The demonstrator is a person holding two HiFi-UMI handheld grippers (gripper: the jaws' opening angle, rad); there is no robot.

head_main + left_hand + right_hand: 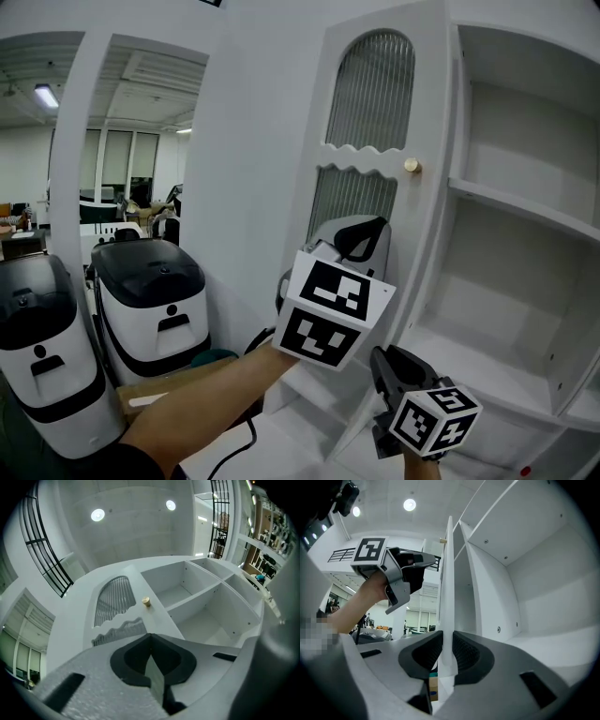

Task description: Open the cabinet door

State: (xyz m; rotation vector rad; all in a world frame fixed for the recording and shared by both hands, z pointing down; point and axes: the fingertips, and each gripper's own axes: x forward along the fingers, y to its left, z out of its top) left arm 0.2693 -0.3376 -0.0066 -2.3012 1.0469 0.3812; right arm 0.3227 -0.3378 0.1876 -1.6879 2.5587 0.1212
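- the cabinet door (pixel 370 155), white with a ribbed arched pane, stood swung well out from the cabinet (pixel 525 211). its small brass knob (pixel 412 166) sat near the free edge, and open shelves lay to the right of the knob.
- right gripper (pixel 446 651): far below the knob, at the door's lower free edge. its jaws were closed on that edge, one pad against each face of the panel. this pinch on the thin edge probably served to steer the swing without using the knob.
- left gripper (pixel 151 641): below and slightly left of the knob, in front of the door's lower pane. its jaws were fully together with nothing between them, and it appeared to touch nothing. it was likely idle and kept out of the door's way.
- the task seemed largely done, since the shelves right of the knob were fully exposed.
- two white units with black lids (pixel 150 291) stood well left of and below the knob. a wider swing might carry the door toward them.
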